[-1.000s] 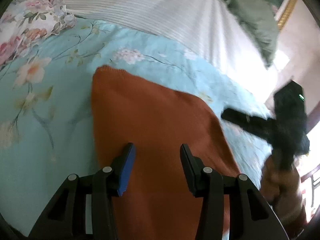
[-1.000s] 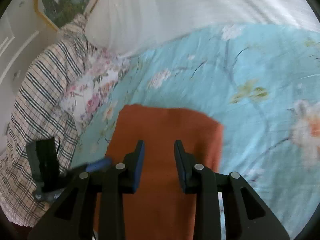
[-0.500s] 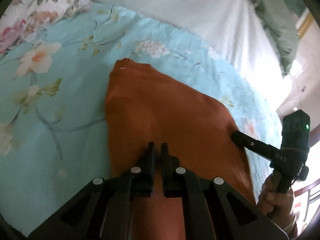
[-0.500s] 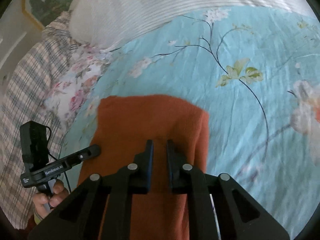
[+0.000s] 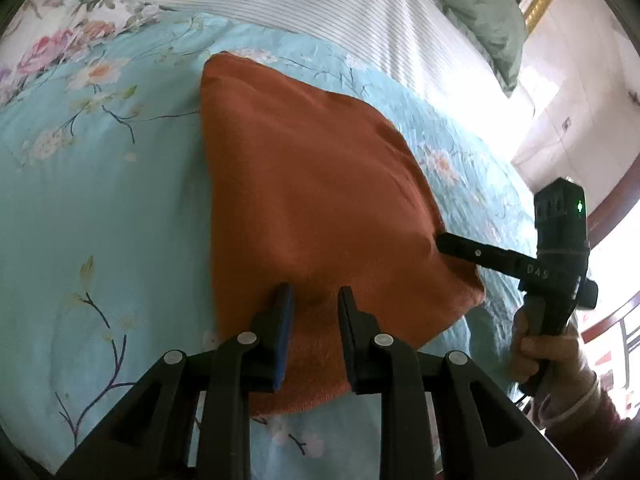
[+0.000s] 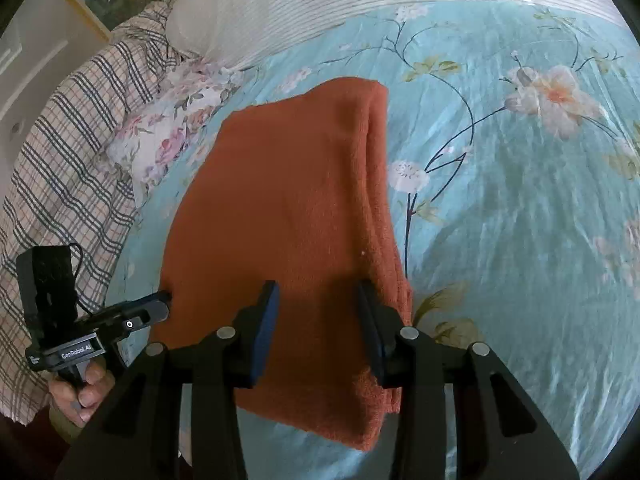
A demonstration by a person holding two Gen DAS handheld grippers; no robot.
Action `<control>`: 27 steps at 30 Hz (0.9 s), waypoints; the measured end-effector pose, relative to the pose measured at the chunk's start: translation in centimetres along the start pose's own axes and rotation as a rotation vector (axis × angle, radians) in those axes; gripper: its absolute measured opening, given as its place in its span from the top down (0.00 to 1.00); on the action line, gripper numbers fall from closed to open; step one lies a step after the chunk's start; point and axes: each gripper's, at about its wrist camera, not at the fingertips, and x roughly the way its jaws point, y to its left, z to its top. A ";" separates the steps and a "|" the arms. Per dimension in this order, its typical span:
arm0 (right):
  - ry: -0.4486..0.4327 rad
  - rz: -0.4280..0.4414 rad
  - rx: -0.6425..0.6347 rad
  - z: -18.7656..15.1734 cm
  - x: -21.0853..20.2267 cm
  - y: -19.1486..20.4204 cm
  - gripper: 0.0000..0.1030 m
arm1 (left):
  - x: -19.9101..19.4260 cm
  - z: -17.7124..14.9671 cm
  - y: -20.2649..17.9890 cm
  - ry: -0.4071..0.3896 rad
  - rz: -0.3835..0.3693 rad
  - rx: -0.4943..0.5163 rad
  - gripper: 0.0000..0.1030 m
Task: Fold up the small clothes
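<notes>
Here both grippers, left [image 5: 313, 294] and right [image 6: 318, 292], gape over the folded orange garment [image 6: 288, 208] (pillows [image 6: 280, 4] beyond).

**Cloth and plastic, as we saw them**

We saw a rust-orange garment [image 5: 312, 184] of soft, fuzzy, matt knit. The turquoise floral bedsheet [image 6: 520, 208] was smooth cloth with a faint sheen. The checked blanket [image 6: 60, 152] looked woven and matt. Both grippers' fingers [image 5: 360, 320] were matt black plastic with small shiny metal rivets.
</notes>
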 end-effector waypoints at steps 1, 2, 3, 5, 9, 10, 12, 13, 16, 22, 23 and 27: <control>-0.002 -0.009 -0.003 -0.1 -0.2 0.2 0.60 | 0.0 0.1 0.0 0.000 0.004 -0.004 0.78; -0.004 -0.016 -0.008 -0.1 -0.7 0.6 0.60 | -0.1 0.1 -0.2 0.000 0.015 -0.007 0.78; -0.013 -0.016 -0.018 -0.2 -1.3 1.1 0.59 | -0.2 0.3 -0.4 0.002 0.027 -0.006 0.78; -0.028 -0.014 -0.043 -0.7 -2.3 1.6 0.59 | -1.1 -0.1 -1.1 -0.014 0.042 0.017 0.71; 0.021 -0.063 -0.047 -2.2 -1.1 0.6 0.59 | -0.4 -0.8 -0.8 -0.005 0.077 0.038 0.63; 0.019 -0.054 -0.033 -2.4 -0.9 0.2 0.59 | 0.0 -1.0 -0.6 0.001 0.076 0.031 0.63; 0.005 -0.052 -0.022 -2.5 -0.9 0.1 0.59 | 0.2 -1.4 -0.7 -0.005 0.083 0.029 0.63; 0.004 -0.056 -0.026 -2.5 -1.0 0.3 0.59 | 0.1 -1.5 -0.9 -0.007 0.093 0.035 0.63; 0.004 -0.061 -0.036 -2.5 -1.7 0.8 0.59 | -0.4 -1.7 -1.0 -0.007 0.105 0.029 0.63; -0.034 -0.089 -0.059 -3.5 -4.5 2.0 0.37 | -3.0 -2.7 -0.8 -0.022 0.148 -0.026 0.41; -0.039 -0.099 -0.066 -3.8 -4.9 2.2 0.33 | -3.6 -3.1 -0.9 -0.029 0.174 -0.029 0.36; -0.040 -0.140 -0.083 -5.5 -6.4 2.8 0.21 | -4.8 -4.3 -1.0 -0.025 0.287 -0.048 0.19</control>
